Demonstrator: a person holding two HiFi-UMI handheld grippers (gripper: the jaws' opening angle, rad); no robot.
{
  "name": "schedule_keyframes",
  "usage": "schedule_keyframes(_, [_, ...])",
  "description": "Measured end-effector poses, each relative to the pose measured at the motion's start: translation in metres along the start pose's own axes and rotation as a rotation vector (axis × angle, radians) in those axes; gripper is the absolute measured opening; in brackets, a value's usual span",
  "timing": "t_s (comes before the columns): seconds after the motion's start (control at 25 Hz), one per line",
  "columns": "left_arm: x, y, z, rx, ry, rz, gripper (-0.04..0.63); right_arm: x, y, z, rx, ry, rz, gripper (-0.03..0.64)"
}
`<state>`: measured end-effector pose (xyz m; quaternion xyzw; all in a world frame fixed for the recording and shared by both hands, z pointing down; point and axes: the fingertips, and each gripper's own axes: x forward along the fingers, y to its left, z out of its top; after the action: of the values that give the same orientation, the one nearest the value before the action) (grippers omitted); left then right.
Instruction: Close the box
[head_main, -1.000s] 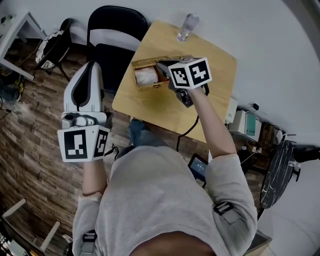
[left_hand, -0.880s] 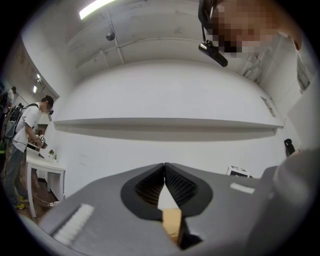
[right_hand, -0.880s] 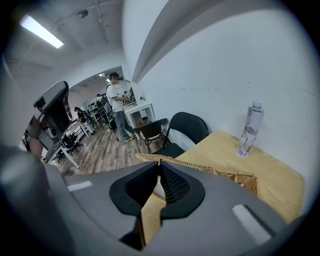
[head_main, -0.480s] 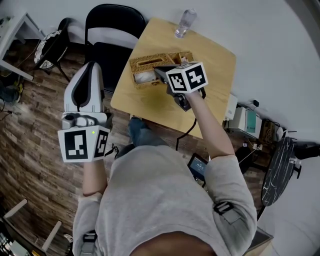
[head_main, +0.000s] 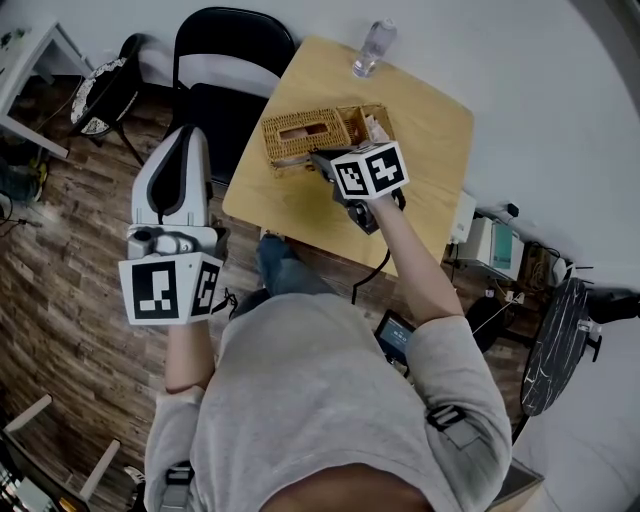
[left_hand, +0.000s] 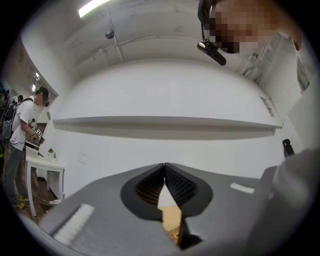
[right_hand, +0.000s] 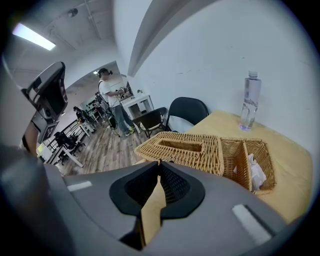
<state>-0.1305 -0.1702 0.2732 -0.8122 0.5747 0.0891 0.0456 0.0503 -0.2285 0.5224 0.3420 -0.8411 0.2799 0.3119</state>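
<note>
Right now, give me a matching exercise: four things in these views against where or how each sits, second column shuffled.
Things:
1. water bottle
2. wicker lid
3. left gripper
4. white paper

Place or state:
A. inside the open side compartment
B. standing at the far edge of the table
C. down, closed, slot facing up
D. off the table, above the wood floor, jaws together

Pairs: 1-B, 2-C, 3-D, 4-A
</note>
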Motion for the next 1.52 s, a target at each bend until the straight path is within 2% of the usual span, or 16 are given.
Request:
schedule_keyframes(0.48, [-0.005, 0.009, 0.001, 0.008, 0.003, 0.02, 0.058, 0.02, -0.006, -0.027, 0.029, 0.055, -0.014, 0.021])
schedule_keyframes(1.08, [-0.001, 0.011, -0.002, 0.009, 0.011, 0.025, 0.058, 0.034, -0.012, -0.042, 0.049, 0.086, -0.024, 0.021])
schedule_keyframes(1.28, [0.001, 0.009, -0.002, 0.012, 0.01, 0.022, 0.058, 0.036, -0.012, -0.043, 0.051, 0.07, -0.027, 0.023])
schedule_keyframes(1.52, [0.002, 0.004, 0.0, 0.014, 0.004, 0.014, 0.058, 0.031, -0.009, -0.043, 0.002, 0.02, -0.042, 0.023])
